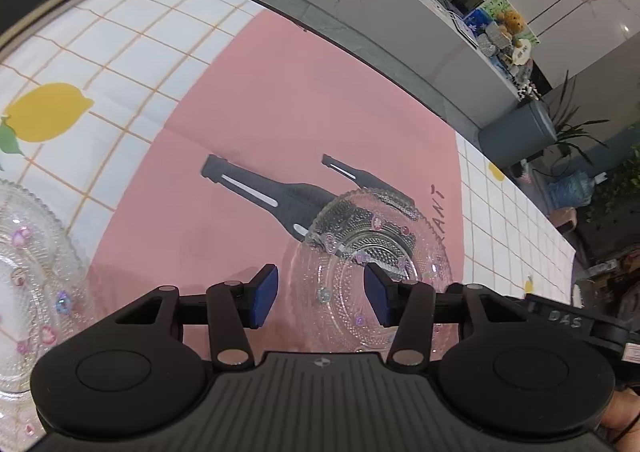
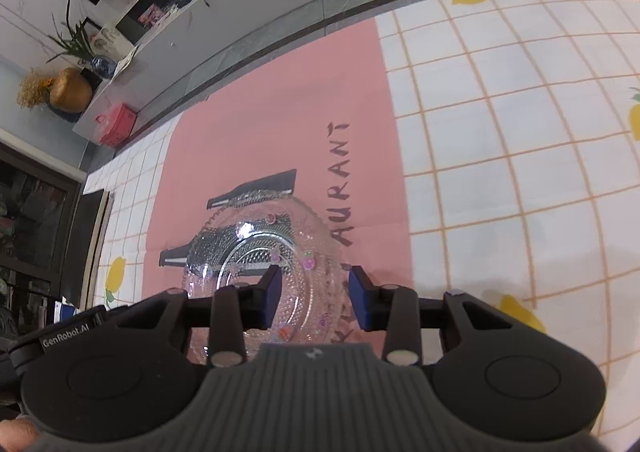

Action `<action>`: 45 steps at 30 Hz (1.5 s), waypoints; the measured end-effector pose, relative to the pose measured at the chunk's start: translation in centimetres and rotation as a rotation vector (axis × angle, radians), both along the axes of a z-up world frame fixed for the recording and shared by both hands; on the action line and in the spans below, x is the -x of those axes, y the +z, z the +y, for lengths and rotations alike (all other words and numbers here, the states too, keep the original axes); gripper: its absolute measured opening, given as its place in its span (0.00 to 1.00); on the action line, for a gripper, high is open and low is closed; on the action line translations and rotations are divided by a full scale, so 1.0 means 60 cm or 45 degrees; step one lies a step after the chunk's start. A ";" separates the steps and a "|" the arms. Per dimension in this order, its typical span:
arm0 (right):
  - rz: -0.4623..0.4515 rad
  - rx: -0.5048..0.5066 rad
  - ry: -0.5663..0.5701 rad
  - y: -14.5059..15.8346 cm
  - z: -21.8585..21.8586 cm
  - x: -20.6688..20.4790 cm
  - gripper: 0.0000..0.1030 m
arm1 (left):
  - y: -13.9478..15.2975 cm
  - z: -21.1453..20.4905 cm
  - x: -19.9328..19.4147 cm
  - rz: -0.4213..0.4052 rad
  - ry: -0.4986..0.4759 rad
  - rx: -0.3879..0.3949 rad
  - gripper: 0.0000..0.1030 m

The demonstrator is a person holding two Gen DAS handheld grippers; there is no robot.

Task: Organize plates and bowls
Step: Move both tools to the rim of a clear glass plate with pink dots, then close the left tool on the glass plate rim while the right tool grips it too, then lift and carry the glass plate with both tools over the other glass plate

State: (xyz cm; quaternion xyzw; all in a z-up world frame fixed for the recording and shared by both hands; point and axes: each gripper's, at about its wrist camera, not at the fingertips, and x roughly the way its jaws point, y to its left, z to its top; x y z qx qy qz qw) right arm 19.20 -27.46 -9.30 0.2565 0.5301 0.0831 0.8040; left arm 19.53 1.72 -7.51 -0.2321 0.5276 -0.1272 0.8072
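- The left wrist view looks forward and down along the left tool (image 1: 321, 297) from close above the desk (image 1: 132, 48), facing its far edge and the room's right side.
- The right wrist view looks the same way along the right tool (image 2: 314, 298), also close over the desk, facing the far edge and the room's left side.
- Both views share the pink mat (image 1: 280, 104) (image 2: 280, 104) with its bottle print and the glass dishes (image 1: 376, 244) (image 2: 264, 252) on it, seen from opposite sides.

Clear beaded glass bowl (image 2: 264, 252) with pink gems between blue pads (image 2: 273, 300); pink mat (image 1: 280, 112) with black bottles beyond; white lemon-print checked cloth (image 2: 520, 132) rightward.
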 end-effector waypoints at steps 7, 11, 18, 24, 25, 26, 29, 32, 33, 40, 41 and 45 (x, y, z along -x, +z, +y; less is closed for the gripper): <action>-0.008 -0.022 0.021 -0.014 -0.002 0.000 0.35 | -0.013 -0.007 -0.002 -0.011 -0.062 -0.001 0.55; -0.029 -0.011 0.029 -0.019 -0.001 0.002 0.20 | -0.014 -0.011 -0.003 -0.034 -0.074 0.005 0.54; -0.032 -0.002 0.004 -0.021 -0.006 0.007 0.08 | -0.008 -0.019 0.004 -0.061 -0.075 -0.104 0.26; -0.009 -0.036 0.000 -0.021 -0.010 0.015 0.07 | -0.009 -0.007 0.007 -0.037 -0.049 -0.107 0.18; -0.007 -0.042 -0.002 -0.020 -0.010 0.016 0.07 | -0.009 -0.005 0.008 -0.031 -0.044 -0.107 0.16; -0.009 -0.044 -0.002 -0.018 -0.010 0.017 0.07 | -0.009 -0.003 0.008 -0.025 -0.041 -0.103 0.16; -0.021 -0.051 0.003 -0.009 -0.006 0.022 0.06 | -0.010 0.005 0.012 -0.006 -0.033 -0.091 0.15; -0.033 -0.058 0.011 0.000 -0.001 0.027 0.06 | -0.004 0.012 0.019 -0.012 -0.031 -0.091 0.15; -0.036 -0.059 0.014 0.003 0.002 0.029 0.06 | -0.002 0.014 0.021 -0.017 -0.031 -0.092 0.15; -0.054 -0.060 0.041 0.020 0.022 0.046 0.06 | 0.021 0.032 0.042 -0.047 -0.015 -0.091 0.15; -0.056 -0.060 0.046 0.022 0.025 0.048 0.06 | 0.025 0.035 0.045 -0.051 -0.014 -0.092 0.15; -0.060 -0.059 0.067 0.029 0.036 0.060 0.06 | 0.038 0.045 0.057 -0.067 -0.011 -0.101 0.15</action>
